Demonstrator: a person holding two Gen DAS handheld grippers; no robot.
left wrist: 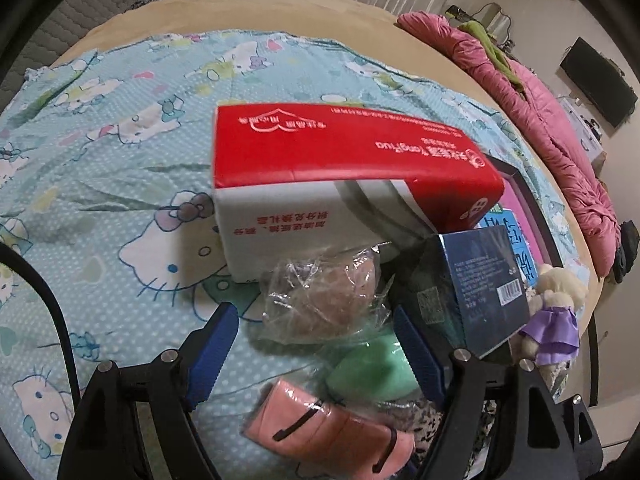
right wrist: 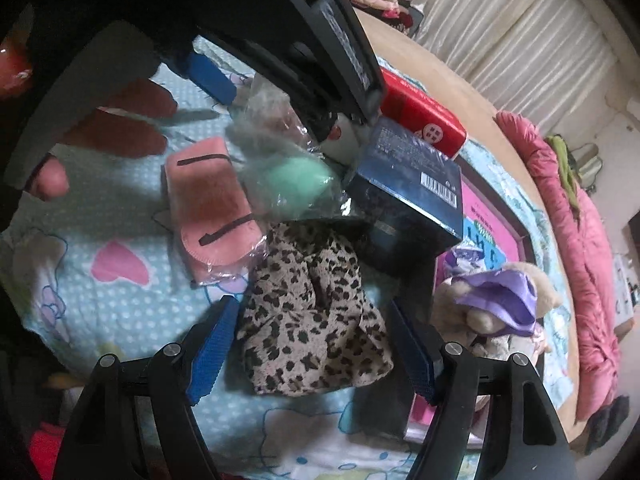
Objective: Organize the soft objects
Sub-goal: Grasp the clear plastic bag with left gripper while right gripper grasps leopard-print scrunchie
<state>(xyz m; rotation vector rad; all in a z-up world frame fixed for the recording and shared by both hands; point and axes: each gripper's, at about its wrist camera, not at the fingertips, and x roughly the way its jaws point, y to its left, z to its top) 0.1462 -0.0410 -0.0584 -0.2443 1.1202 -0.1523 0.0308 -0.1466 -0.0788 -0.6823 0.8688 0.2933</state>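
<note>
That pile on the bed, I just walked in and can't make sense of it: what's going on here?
A person is sorting soft things on the cartoon-print sheet with a handheld gripper in each hand. The left gripper hangs open around a clear bag holding something brownish, with a green pouch and a pink pouch beside it. The right gripper is open around a leopard-print cloth. Neither grips anything yet. A red and white box, a dark blue box and a plush toy lie close by.
</note>
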